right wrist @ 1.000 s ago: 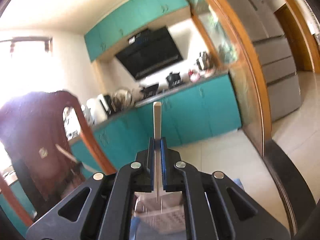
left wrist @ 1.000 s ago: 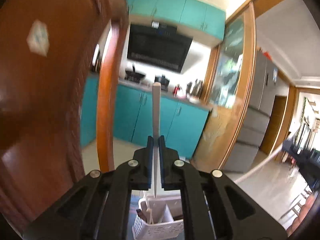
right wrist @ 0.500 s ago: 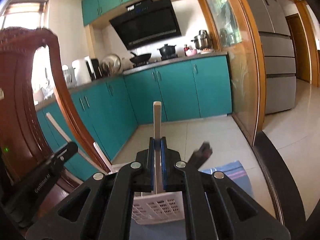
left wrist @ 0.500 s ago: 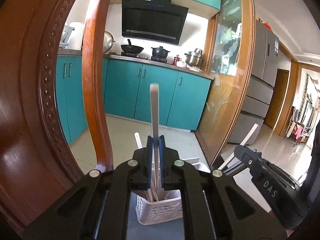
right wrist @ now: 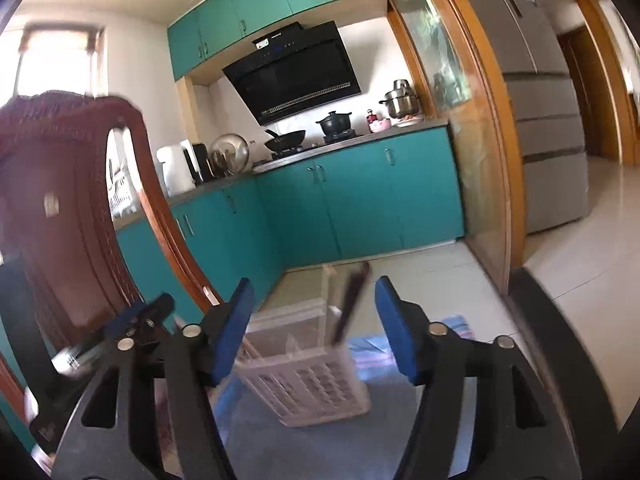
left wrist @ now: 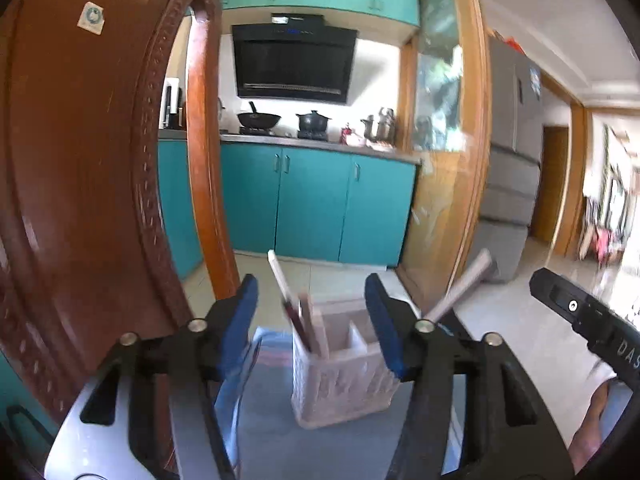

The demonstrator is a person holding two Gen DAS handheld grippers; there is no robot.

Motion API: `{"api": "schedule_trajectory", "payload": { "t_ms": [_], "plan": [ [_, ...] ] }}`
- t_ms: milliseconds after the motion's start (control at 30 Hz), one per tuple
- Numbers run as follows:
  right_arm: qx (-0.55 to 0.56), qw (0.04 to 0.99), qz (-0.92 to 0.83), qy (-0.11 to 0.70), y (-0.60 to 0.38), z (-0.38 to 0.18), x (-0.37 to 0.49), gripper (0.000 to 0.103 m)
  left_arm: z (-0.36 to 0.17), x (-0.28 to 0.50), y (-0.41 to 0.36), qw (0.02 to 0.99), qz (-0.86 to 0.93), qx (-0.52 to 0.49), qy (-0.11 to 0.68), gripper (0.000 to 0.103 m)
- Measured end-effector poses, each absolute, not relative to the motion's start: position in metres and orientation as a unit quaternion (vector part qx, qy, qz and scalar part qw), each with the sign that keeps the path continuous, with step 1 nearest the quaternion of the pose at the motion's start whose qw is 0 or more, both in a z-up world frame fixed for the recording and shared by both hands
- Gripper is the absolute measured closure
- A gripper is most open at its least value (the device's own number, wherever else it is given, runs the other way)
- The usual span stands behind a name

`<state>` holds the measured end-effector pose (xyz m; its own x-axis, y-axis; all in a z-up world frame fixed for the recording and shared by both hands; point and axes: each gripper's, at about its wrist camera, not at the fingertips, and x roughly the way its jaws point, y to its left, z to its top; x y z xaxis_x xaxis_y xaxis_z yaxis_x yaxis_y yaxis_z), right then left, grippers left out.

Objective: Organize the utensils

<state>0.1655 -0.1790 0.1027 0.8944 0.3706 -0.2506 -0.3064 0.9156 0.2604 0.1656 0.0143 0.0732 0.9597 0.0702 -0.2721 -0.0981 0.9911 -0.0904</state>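
left gripper (left wrist: pixel 312 320): jaws have just been opening and stand wide apart; nothing is pressed between the blue pads
right gripper (right wrist: pixel 314 320): likewise just opened and gaping, holding nothing
caddy (left wrist: pixel 344 372): white slotted plastic, standing on the grey tabletop (left wrist: pixel 280 440) just beyond both sets of fingertips, framed by the jaws in each wrist view
chopsticks (left wrist: pixel 298 316): standing in the caddy's left compartment, long axis near upright, tops leaning left and away
dark utensil (right wrist: pixel 350 304): upright at the caddy's right side in the right view, tipped right; blurred, so its kind is unclear
pale stick (left wrist: pixel 460 288): slanting up to the right beyond the left gripper's right finger; where it ends is unclear
nearer hand: both about equally close, caddy dead ahead
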Motion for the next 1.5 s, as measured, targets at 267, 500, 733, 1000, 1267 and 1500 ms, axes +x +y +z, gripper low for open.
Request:
{"api": "schedule_trajectory", "payload": {
  "t_ms": [267,500,733,1000,1267,1500],
  "plan": [
    [0.02,0.973,0.136,0.184,-0.184,0.048,0.105,0.009,0.043,0.095,-0.001,0.986,0.059,-0.02,0.154,0.013],
    [-0.035,0.979,0.113,0.164,-0.171,0.039,0.069,0.003,0.04,0.048,0.001,0.986,0.065,-0.038,0.148,0.004],
    [-0.018,0.98,0.104,0.166,-0.181,0.034,0.055,0.003,0.03,0.037,-0.001,0.982,0.089,-0.014,0.164,0.004],
    [-0.023,0.981,0.1,0.167,-0.179,0.029,0.052,0.003,0.031,0.028,-0.003,0.983,0.09,-0.004,0.163,0.004],
    [-0.031,0.98,0.102,0.165,-0.171,0.029,0.051,0.003,0.031,0.028,-0.002,0.982,0.091,-0.004,0.167,0.004],
    [-0.034,0.98,0.103,0.165,-0.169,0.028,0.052,0.003,0.03,0.027,-0.004,0.981,0.09,-0.002,0.169,0.003]
  ]
}}
